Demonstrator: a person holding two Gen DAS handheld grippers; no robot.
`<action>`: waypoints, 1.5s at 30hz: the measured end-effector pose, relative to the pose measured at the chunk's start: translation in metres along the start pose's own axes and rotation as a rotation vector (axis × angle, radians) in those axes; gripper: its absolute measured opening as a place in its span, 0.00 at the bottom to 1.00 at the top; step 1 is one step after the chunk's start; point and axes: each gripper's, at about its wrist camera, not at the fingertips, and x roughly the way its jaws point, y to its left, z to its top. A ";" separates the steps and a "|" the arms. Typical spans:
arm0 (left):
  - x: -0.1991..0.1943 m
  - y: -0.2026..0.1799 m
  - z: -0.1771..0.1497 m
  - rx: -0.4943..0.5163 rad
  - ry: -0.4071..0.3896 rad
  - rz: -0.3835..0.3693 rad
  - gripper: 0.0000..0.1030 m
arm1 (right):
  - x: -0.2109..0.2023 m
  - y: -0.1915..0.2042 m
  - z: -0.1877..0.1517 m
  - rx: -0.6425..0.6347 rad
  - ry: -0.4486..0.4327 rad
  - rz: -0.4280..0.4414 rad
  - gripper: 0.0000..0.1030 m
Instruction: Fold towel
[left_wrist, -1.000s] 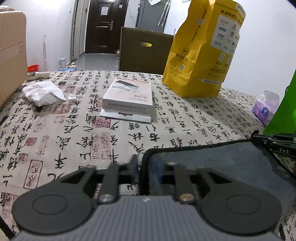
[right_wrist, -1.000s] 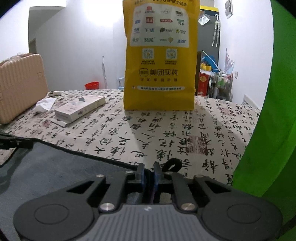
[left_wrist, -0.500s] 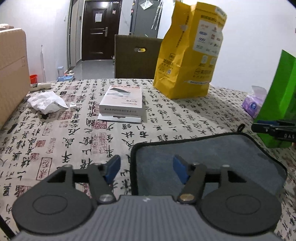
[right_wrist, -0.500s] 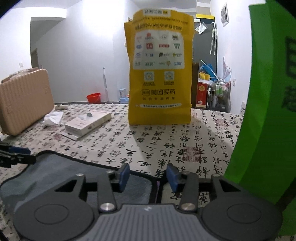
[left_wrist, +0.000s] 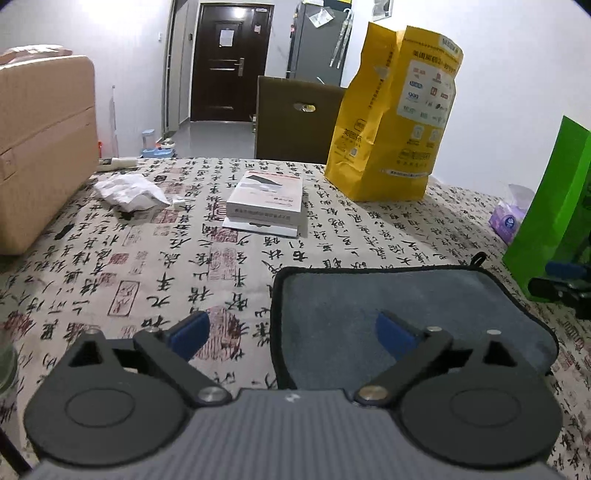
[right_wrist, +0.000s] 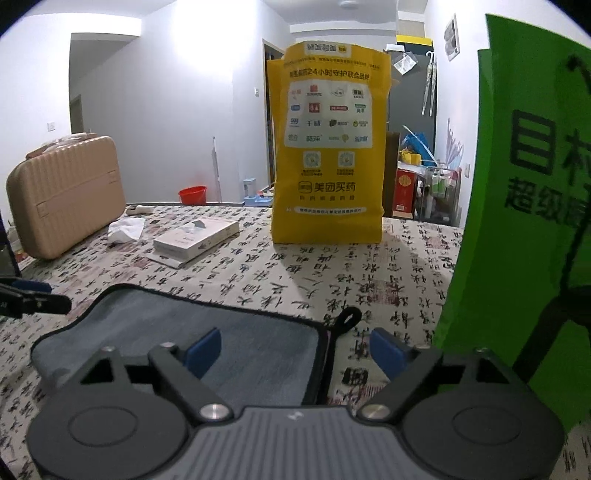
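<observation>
My left gripper (left_wrist: 291, 334) hangs just above the table with its jaws spread wide and nothing between them; one blue pad (left_wrist: 190, 332) sits over the printed tablecloth (left_wrist: 110, 266), the other over the towel (left_wrist: 406, 299). The towel is grey with a dark edge, lying flat and folded on the cloth near my edge of the table, its left border running between my two fingers.

My right gripper (right_wrist: 295, 350) is likewise wide open and empty. Its left pad (right_wrist: 203, 349) is over the towel (right_wrist: 221, 332), its right one over bare cloth, with the towel's right edge and small hanging loop (right_wrist: 349, 317) between them. At the far left of that view I see the tip of my other gripper beside the towel.

Further back stand a yellow paper bag (right_wrist: 327, 147), a white box (left_wrist: 266, 199), crumpled tissue (left_wrist: 127, 188) and a tan suitcase (right_wrist: 66, 192). A green bag (right_wrist: 524, 206) stands close on my right.
</observation>
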 end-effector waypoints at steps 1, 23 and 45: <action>-0.003 -0.001 -0.002 -0.003 -0.005 0.001 0.98 | -0.006 0.002 -0.003 0.003 0.003 -0.002 0.85; -0.094 -0.023 -0.050 0.026 -0.110 -0.003 1.00 | -0.105 0.034 -0.049 0.051 -0.099 -0.021 0.95; -0.198 -0.057 -0.119 0.059 -0.212 -0.023 1.00 | -0.186 0.077 -0.090 0.069 -0.128 0.020 0.96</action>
